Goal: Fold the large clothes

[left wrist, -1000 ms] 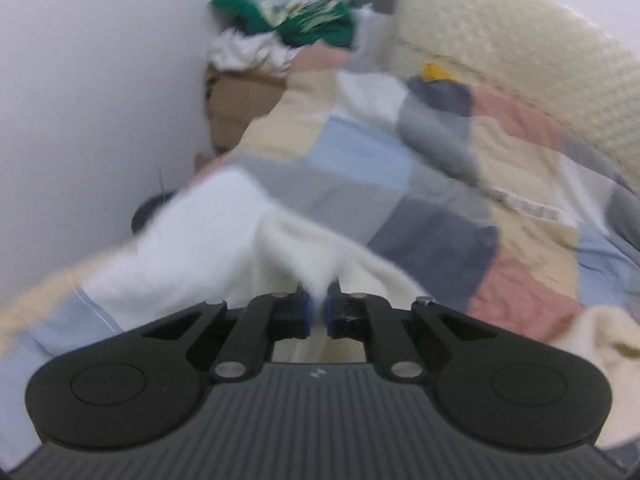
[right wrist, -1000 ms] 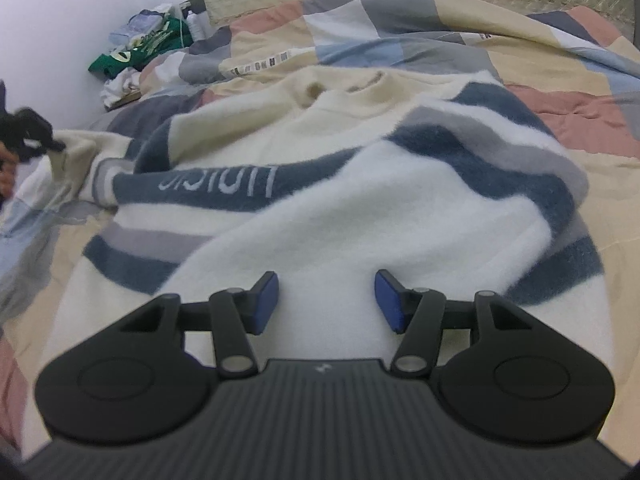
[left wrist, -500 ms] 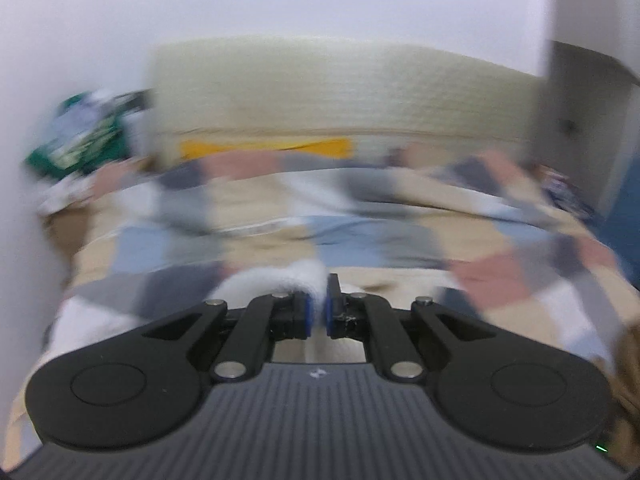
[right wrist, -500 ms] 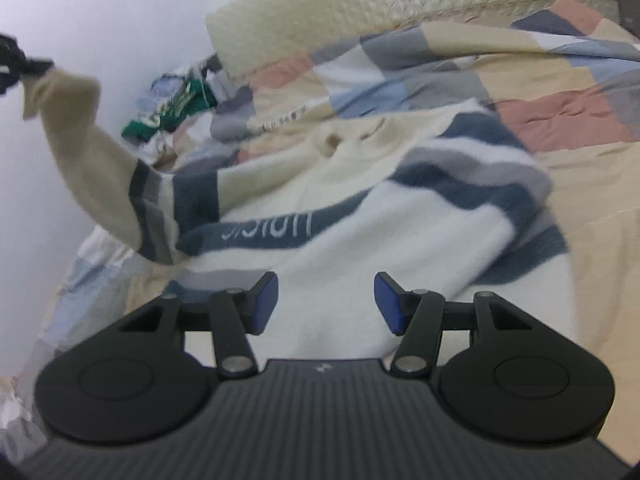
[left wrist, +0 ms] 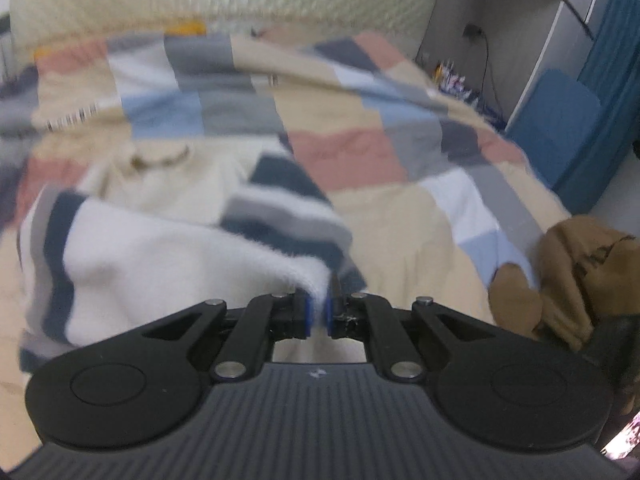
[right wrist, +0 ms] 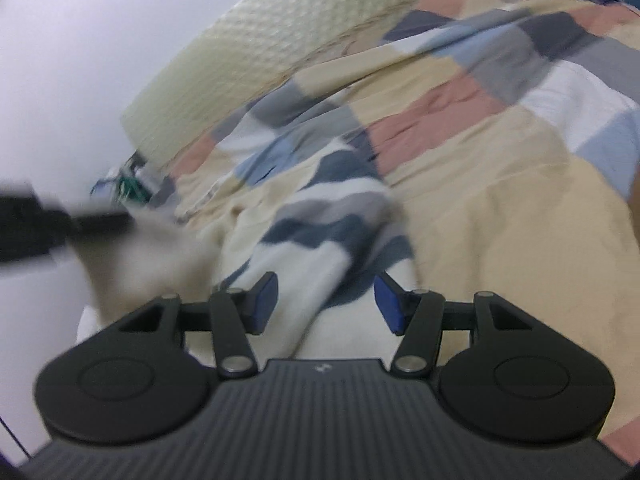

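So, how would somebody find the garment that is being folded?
Look at the bed with the patchwork quilt. The fluffy cream sweater lies on it, its edge pinched in the left gripper. Only it has navy and grey stripes; the brown garment nearby is plain.

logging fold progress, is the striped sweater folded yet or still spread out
Partly folded. The left gripper is shut on a sleeve of the striped sweater, carried over the body; the rest lies rumpled on the quilt.
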`<state>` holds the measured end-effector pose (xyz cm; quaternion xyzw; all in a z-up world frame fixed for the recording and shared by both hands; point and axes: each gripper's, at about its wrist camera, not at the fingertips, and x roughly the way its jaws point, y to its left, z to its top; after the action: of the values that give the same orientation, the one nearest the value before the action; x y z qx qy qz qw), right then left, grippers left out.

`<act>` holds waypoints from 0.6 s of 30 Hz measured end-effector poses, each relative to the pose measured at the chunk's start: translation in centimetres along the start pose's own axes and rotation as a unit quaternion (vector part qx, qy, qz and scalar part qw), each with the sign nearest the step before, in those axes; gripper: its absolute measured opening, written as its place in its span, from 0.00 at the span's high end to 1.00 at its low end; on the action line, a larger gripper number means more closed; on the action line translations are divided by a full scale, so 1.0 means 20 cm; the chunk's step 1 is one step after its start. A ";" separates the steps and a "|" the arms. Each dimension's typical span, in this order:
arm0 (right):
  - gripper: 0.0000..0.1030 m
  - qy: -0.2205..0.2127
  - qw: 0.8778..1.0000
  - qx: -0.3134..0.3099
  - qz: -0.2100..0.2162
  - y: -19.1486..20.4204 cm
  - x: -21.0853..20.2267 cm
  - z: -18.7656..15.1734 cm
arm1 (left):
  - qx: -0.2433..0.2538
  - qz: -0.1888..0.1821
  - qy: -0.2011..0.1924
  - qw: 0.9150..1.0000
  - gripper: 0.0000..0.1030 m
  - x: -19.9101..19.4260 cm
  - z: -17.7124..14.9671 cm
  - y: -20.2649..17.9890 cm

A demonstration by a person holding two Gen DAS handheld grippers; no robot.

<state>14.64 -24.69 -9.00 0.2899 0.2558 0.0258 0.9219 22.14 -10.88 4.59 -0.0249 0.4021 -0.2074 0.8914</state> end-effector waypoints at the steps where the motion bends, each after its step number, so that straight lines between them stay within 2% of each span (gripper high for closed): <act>1: 0.45 0.000 1.000 0.004 -0.005 -0.02 0.00 0.00 | -0.005 -0.006 0.004 1.000 0.92 0.03 -0.03 0.01; 3: 0.45 0.006 1.000 0.008 -0.007 -0.03 0.02 0.00 | -0.007 -0.029 0.012 0.999 0.75 0.06 -0.06 0.05; 4: 0.45 0.011 1.000 0.007 -0.003 -0.02 0.03 -0.01 | -0.006 -0.036 0.013 0.999 0.47 0.06 -0.08 0.07; 5: 0.45 0.014 1.000 0.005 0.000 -0.02 0.03 -0.01 | -0.008 -0.033 0.007 0.999 0.25 0.03 -0.10 0.09; 6: 0.45 0.017 1.000 0.003 0.004 0.00 0.04 -0.01 | -0.011 -0.031 -0.005 0.999 0.20 -0.01 -0.13 0.12; 10: 0.45 0.026 1.000 -0.005 0.015 0.04 0.05 -0.02 | -0.044 -0.059 -0.046 0.996 0.19 -0.13 -0.24 0.30; 13: 0.44 0.034 0.999 -0.009 0.012 0.06 0.07 -0.03 | -0.104 -0.030 -0.053 0.993 0.19 -0.13 -0.34 0.54; 14: 0.43 0.034 0.999 -0.010 0.008 0.06 0.07 -0.03 | -0.133 -0.017 -0.055 0.989 0.19 -0.11 -0.38 0.63; 16: 0.38 0.032 0.999 -0.006 0.001 0.05 0.07 -0.02 | -0.210 -0.006 -0.053 0.976 0.20 -0.05 -0.45 0.83; 18: 0.32 0.022 1.000 -0.008 -0.009 0.06 0.07 -0.01 | -0.265 0.001 -0.061 0.962 0.20 0.01 -0.52 1.00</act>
<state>15.89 -23.39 -9.19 0.2799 0.2783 0.0260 0.9184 21.70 8.50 -6.76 -0.2725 0.3874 -0.0905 0.8761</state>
